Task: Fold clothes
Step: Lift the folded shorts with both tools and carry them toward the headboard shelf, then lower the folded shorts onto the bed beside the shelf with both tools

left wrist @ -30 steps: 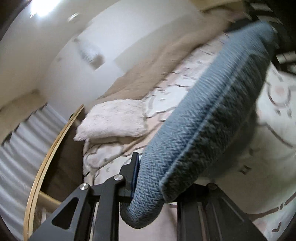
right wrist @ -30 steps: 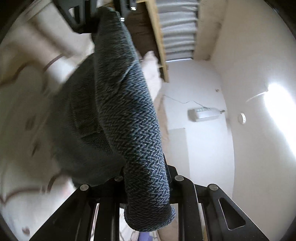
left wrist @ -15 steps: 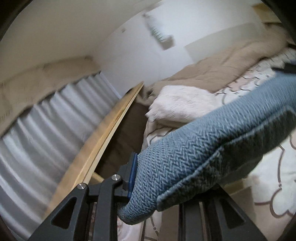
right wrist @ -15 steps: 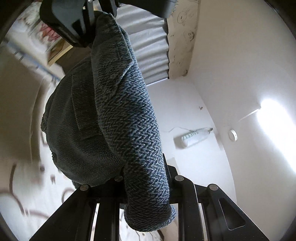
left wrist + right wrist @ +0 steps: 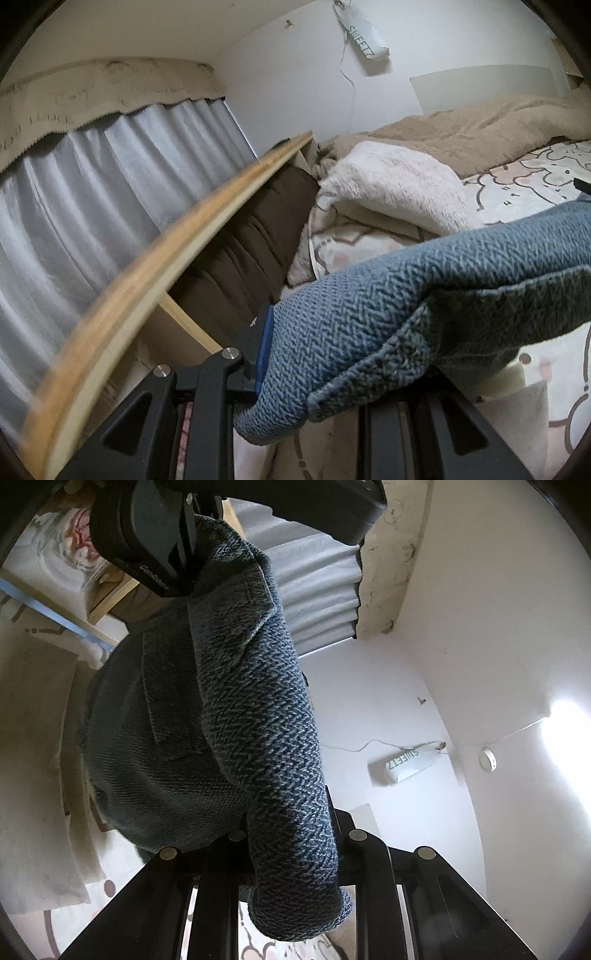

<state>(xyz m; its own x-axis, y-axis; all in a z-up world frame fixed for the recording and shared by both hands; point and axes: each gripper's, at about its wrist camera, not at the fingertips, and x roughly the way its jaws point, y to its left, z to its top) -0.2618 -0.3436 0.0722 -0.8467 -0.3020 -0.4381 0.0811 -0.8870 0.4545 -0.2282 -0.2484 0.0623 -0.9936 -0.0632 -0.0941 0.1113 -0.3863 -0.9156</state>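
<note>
**Knit held aloft between both grippers, over the bed**

Ahead of the left gripper point(image 5: 314, 373) and to its left runs a wooden rail point(image 5: 177, 254), close by, with a brown cushion point(image 5: 255, 243) just behind it and a grey curtain point(image 5: 92, 192) beyond. Straight ahead and to the right the room opens over the bed point(image 5: 517, 184): a white fluffy pillow point(image 5: 399, 181) lies ahead of the jaws, a tan blanket point(image 5: 461, 129) past it against the wall. The patterned sheet spreads to the right and below, under the hanging cloth.

From the right gripper point(image 5: 291, 845), the space to the right is bare white wall point(image 5: 480, 627) and ceiling, with a bright light at the far right edge. To the left and below lie the pale bedding and a cream cloth point(image 5: 40, 775).

The left jaws are closed narrow on one end of the blue knit point(image 5: 406, 302); a blue pad presses its left side, and the cloth bulges out over the right finger, hiding it. The knit stretches away to the right, off the bed.

The right jaws are likewise clamped narrow on the knit point(image 5: 266, 720), a thick rolled edge standing between the fingers with its end poking below them. From there the edge runs forward to the left gripper point(image 5: 173, 542), seen at the top of the right view gripping the far end. The body of the garment sags to the left of that taut edge, hanging clear of the bed.
</note>
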